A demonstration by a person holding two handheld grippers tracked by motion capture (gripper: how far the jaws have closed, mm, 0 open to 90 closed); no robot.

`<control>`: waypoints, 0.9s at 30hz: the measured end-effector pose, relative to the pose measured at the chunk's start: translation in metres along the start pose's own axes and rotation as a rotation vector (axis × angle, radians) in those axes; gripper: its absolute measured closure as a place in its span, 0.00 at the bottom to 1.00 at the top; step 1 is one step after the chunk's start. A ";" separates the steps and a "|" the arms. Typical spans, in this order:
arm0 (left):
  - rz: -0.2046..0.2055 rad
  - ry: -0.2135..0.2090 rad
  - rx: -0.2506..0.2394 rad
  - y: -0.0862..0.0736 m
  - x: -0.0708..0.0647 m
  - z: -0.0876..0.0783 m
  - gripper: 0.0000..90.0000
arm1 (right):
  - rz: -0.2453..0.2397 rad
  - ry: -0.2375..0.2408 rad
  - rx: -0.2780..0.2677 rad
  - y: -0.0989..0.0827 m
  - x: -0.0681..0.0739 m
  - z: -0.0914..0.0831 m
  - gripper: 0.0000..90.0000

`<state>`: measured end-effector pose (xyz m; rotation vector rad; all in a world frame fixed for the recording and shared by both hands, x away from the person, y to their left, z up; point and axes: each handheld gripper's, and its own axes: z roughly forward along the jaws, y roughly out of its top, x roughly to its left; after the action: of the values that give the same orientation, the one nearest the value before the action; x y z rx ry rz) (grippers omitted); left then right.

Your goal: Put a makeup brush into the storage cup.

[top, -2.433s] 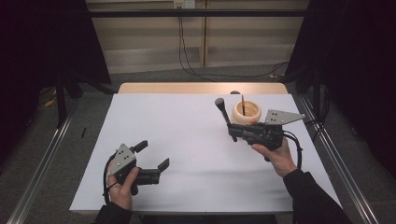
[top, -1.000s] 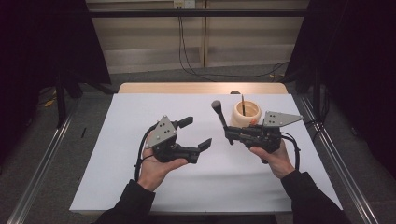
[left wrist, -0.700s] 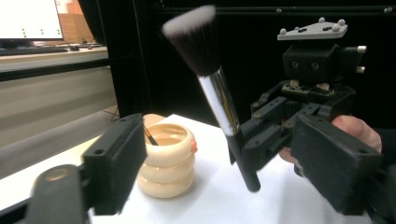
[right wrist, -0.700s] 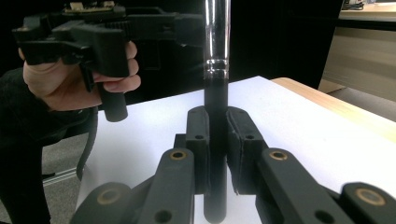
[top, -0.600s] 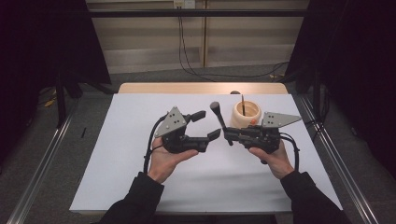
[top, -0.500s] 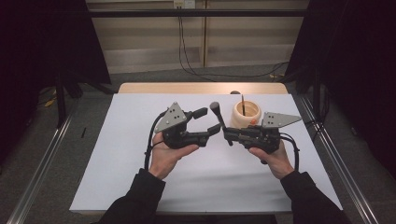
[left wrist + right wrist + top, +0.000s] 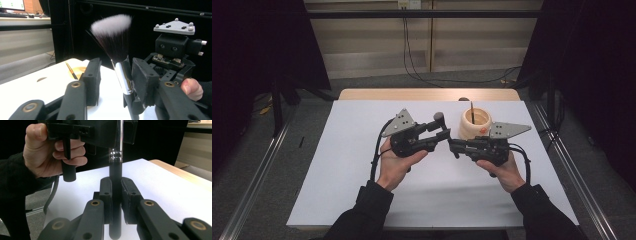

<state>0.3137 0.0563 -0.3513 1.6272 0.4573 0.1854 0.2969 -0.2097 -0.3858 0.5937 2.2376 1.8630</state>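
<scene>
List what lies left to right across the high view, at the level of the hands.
Left gripper → makeup brush → right gripper → wooden cup, all above the white table cover.

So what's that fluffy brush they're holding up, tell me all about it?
It is a makeup brush: a flared head of soft bristles, dark at the base and white at the tips, a shiny chrome collar and a black handle. It stands upright above the white table. The right gripper is shut on the handle. The left gripper has just been closing around the collar; one pad looks close against it, the other stands clearly off.
</scene>
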 end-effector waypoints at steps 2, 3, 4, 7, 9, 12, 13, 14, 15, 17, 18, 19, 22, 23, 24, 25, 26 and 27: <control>0.020 -0.002 0.008 0.000 -0.001 0.000 0.74 | 0.001 0.004 0.000 -0.001 -0.001 0.001 0.89; 0.015 -0.009 0.007 0.000 0.000 0.000 0.75 | 0.001 0.003 0.001 -0.001 -0.001 0.001 0.89; 0.011 -0.015 0.006 0.000 0.000 0.000 0.77 | 0.003 0.003 0.001 -0.001 -0.001 0.001 0.89; -0.005 -0.025 0.003 0.000 0.000 0.000 0.80 | 0.000 0.001 0.001 -0.001 -0.001 0.001 0.89; -0.013 -0.039 0.001 0.000 0.000 -0.001 0.81 | 0.001 0.008 -0.001 -0.002 0.000 0.001 0.89; -0.017 -0.053 0.007 0.000 0.000 -0.002 0.83 | -0.002 0.018 0.001 -0.002 0.000 0.003 0.89; -0.018 -0.058 0.008 0.000 0.000 -0.002 0.83 | -0.005 0.019 0.001 -0.003 0.000 0.003 0.89; -0.020 -0.062 0.010 0.000 0.000 -0.002 0.83 | -0.002 0.023 0.002 -0.003 -0.001 0.003 0.89; -0.020 -0.063 0.010 0.000 0.000 -0.002 0.83 | -0.003 0.027 0.004 -0.003 -0.001 0.003 0.89; -0.029 -0.065 0.012 0.001 -0.001 -0.002 0.84 | -0.001 0.033 0.004 -0.003 -0.001 0.003 0.89; -0.029 -0.065 0.013 0.001 -0.002 -0.002 0.84 | -0.004 0.035 0.007 -0.003 -0.001 0.003 0.88; -0.028 -0.072 0.015 0.001 -0.002 -0.001 0.85 | -0.004 0.033 0.006 -0.003 -0.001 0.003 0.88; -0.021 -0.086 0.017 0.002 -0.003 -0.001 0.86 | -0.006 0.031 0.006 -0.004 -0.002 0.003 0.87; -0.016 -0.082 0.021 0.002 -0.003 -0.001 0.86 | -0.005 0.034 0.005 -0.004 -0.002 0.003 0.87; -0.022 -0.075 0.015 0.002 -0.004 -0.001 0.86 | -0.006 0.034 0.006 -0.004 -0.002 0.003 0.86; -0.021 -0.069 0.015 0.002 -0.004 -0.002 0.86 | -0.005 0.031 0.005 -0.003 -0.002 0.002 0.84; -0.020 -0.074 0.020 0.002 -0.002 -0.002 0.86 | -0.001 0.030 0.002 -0.003 -0.002 0.002 0.81; -0.025 -0.071 0.017 0.002 -0.002 -0.002 0.86 | -0.006 0.033 0.003 -0.003 -0.003 0.002 0.77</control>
<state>0.3117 0.0579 -0.3491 1.6388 0.4259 0.1043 0.2994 -0.2096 -0.3891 0.5605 2.2610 1.8807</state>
